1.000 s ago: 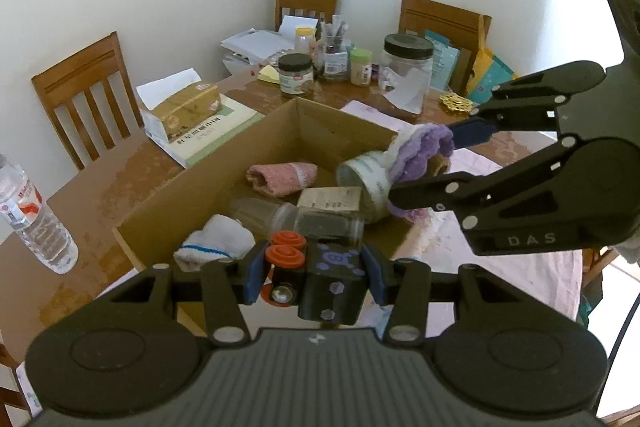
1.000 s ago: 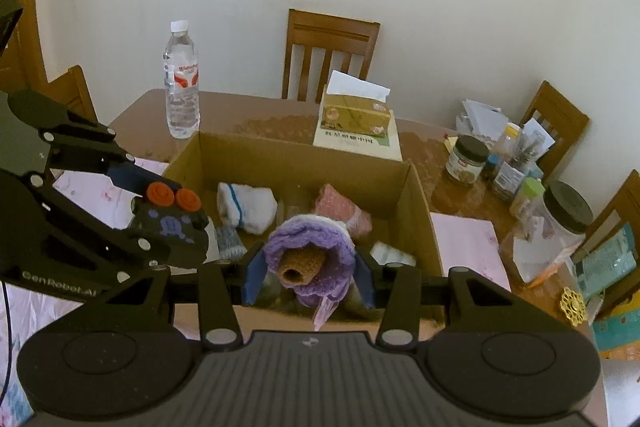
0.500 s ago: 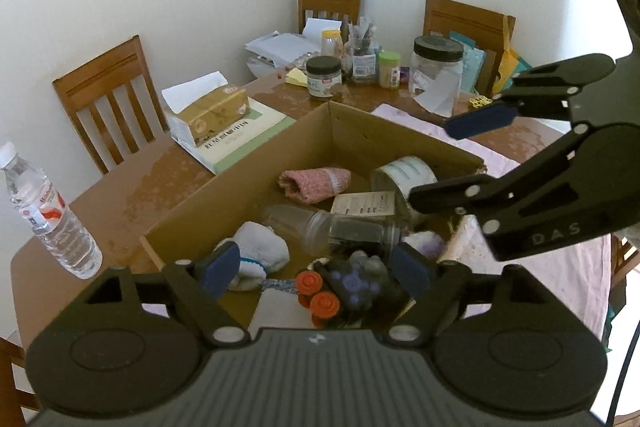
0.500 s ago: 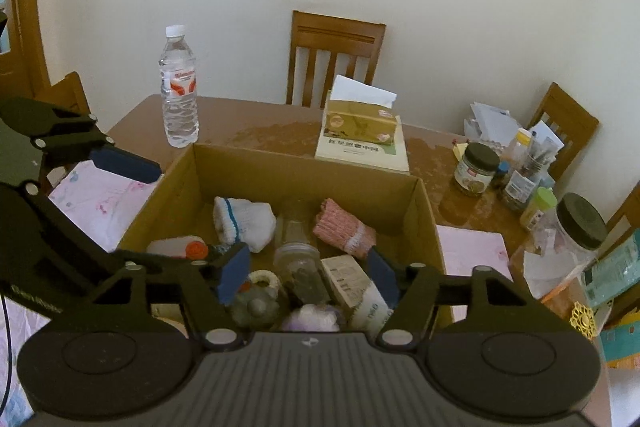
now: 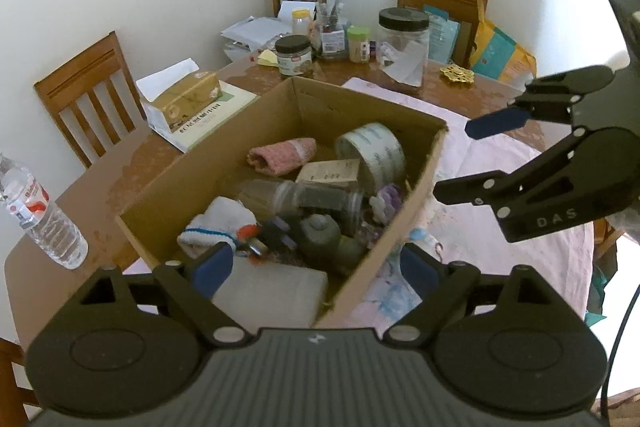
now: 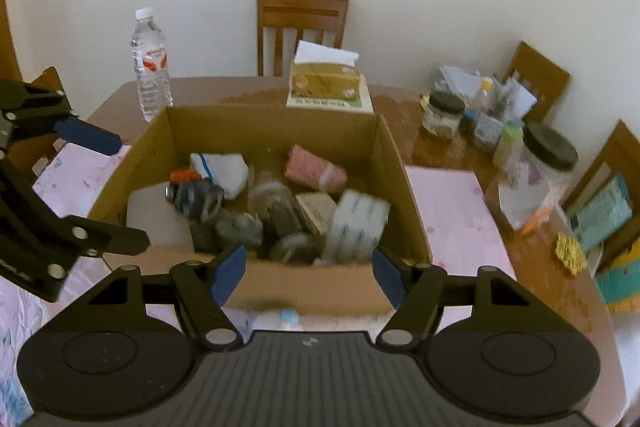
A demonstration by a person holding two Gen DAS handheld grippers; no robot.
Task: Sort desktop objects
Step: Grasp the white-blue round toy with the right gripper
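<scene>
We've got both grippers hanging over the near edge of the cardboard box on the tabletop, and neither is holding anything. Our left gripper has its fingers spread wide, one pad inside the box and the other outside its wall. Our right gripper is spread just as wide, in front of the box's near wall.

Inside the box it's a jumble — a white sock, a pink cloth roll, a roll of tape, a clear jar lying on its side, and a dark toy with orange caps near the sock.

Outside the box: a water bottle, and a tissue box sitting on a book.
</scene>
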